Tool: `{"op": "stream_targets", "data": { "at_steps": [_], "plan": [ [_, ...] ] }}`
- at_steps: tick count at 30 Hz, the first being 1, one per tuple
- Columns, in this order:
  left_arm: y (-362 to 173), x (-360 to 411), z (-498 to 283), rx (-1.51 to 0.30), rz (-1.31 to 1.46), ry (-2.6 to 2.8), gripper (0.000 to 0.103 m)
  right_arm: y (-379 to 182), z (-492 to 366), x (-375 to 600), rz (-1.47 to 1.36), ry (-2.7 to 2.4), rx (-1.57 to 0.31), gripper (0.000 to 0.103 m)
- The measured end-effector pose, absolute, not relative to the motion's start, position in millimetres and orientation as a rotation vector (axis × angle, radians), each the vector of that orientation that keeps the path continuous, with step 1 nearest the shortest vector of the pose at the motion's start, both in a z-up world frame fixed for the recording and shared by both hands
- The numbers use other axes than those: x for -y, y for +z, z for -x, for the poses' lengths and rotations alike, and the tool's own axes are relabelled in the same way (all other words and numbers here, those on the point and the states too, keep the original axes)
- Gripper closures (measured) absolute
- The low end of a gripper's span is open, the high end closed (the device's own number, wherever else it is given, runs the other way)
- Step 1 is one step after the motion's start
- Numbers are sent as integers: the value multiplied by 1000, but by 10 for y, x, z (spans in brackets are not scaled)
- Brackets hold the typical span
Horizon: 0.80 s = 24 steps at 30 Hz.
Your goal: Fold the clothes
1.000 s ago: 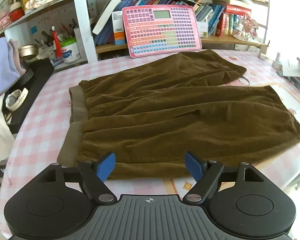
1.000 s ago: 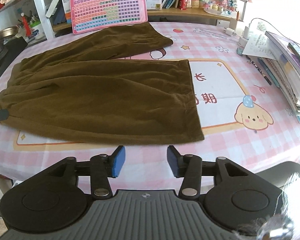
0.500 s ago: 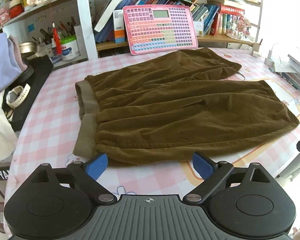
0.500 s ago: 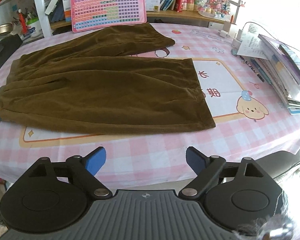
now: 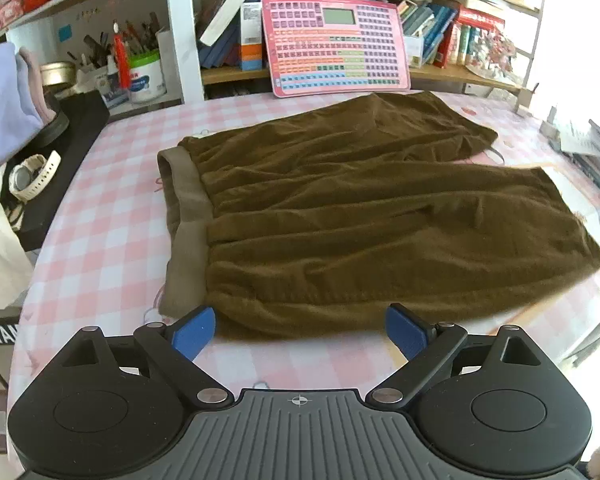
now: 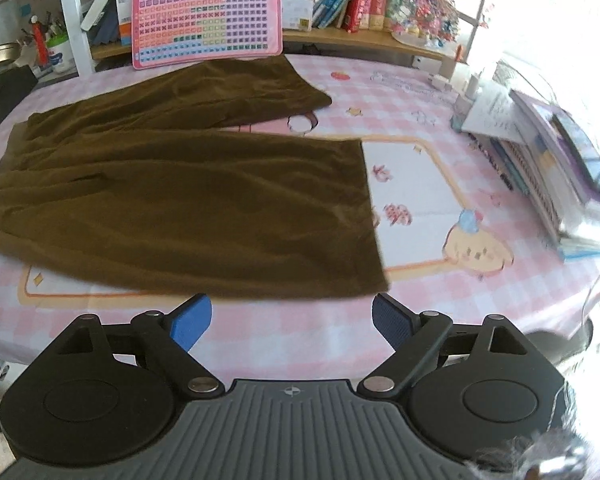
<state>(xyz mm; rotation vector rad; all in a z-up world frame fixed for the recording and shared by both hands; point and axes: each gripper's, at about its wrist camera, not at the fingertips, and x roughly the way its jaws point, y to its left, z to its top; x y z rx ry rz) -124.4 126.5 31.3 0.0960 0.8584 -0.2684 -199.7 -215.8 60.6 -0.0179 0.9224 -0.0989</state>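
Brown corduroy trousers (image 5: 360, 220) lie spread flat on the pink checked table, waistband (image 5: 188, 232) to the left, two legs pointing right. They also show in the right wrist view (image 6: 188, 200), with the near leg's hem (image 6: 370, 216) just ahead. My left gripper (image 5: 300, 330) is open and empty, hovering at the near edge close to the waistband corner. My right gripper (image 6: 292, 320) is open and empty, just short of the near leg's hem corner.
A pink toy keyboard (image 5: 336, 44) leans on the bookshelf behind the trousers. Stacked books and papers (image 6: 548, 160) lie at the table's right edge. A white watch (image 5: 32, 176) rests on a black stand at the left. A cartoon mat (image 6: 420, 200) is under the trousers.
Both grippers have opened wider and pulled back a little from the trousers' near edge. The trousers have not moved.
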Motion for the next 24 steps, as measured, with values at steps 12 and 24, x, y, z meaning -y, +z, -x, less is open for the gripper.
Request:
{"op": "stream_targets", "data": {
  "at_steps": [12, 24],
  "plan": [
    [617, -946, 496, -866, -100, -225, 9, 1155, 901, 3270, 84, 192, -824, 16],
    [943, -735, -288, -751, -236, -82, 9, 1502, -1178, 3713, 232, 483, -742, 16]
  ]
}}
